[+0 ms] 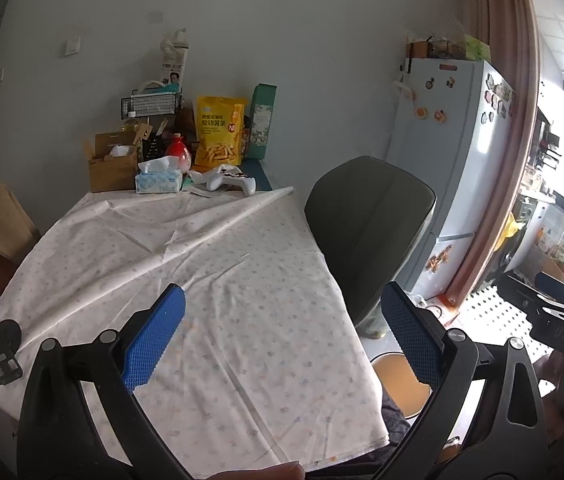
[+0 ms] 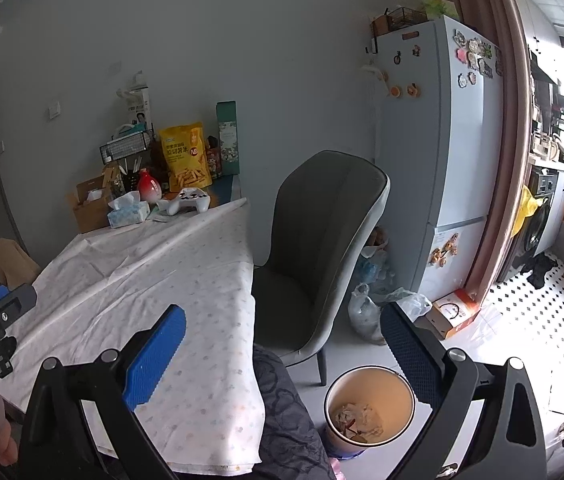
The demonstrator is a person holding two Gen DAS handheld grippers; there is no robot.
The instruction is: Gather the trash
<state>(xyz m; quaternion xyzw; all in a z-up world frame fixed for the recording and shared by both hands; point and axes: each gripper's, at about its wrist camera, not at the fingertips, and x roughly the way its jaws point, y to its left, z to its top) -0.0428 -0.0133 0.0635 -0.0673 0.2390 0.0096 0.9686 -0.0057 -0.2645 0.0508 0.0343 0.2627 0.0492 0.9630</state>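
2 hand-held grippers (image 1: 282, 344) (image 2: 282, 356) agape, 1 bin (image 2: 369, 406), trash (image 2: 357, 420) approx. several

A round trash bin (image 2: 369, 408) stands upright on the pale floor, just beside the corner of the cloth-covered table and in front of the grey chair. Its inside wall is a warm tan, its rim dark and thin. Crumpled paper scraps (image 2: 358, 420) lie at its bottom. From the left wrist view only part of the bin (image 1: 397, 384) shows, past the table's edge.
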